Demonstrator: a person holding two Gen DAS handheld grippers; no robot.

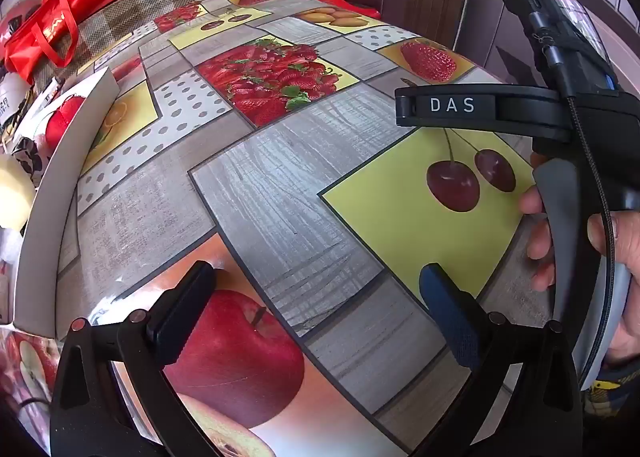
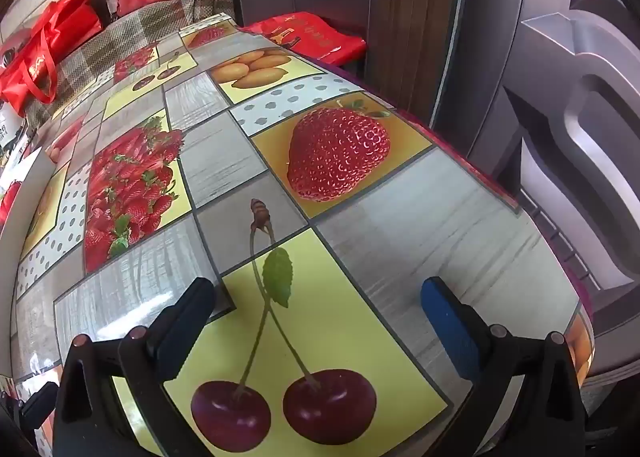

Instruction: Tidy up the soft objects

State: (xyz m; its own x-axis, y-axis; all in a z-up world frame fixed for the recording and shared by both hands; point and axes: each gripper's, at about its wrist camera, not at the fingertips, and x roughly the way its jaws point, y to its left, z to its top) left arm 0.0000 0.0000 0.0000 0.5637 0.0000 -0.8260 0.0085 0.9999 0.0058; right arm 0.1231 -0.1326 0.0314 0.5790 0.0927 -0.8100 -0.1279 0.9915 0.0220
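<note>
A white box (image 1: 48, 193) stands at the left edge of the surface (image 1: 280, 193), which wears a cloth printed with fruit; all places here are told from that box. Inside the box lie soft things: a red one (image 1: 66, 123) toward its far end and a pale cream one (image 1: 14, 197) nearer, partly cut off by the frame. Beyond the box, on a checked cloth, sits a red bag (image 1: 60, 17). To the right of the box the left tool (image 1: 316, 289) hangs over the surface, tilted down, its fingers spread wide with nothing between them; below it are a printed apple and grey panels. Further right from the box, well apart from it, a hand (image 1: 616, 257) holds the right tool (image 2: 320, 305), seen from the side in the left view with "DAS" on its finger. In its own view this tool is also spread wide and empty, above a printed cherry pair. Farthest from the box, past the surface's right edge, stands a grey panelled door (image 2: 560, 97).
</note>
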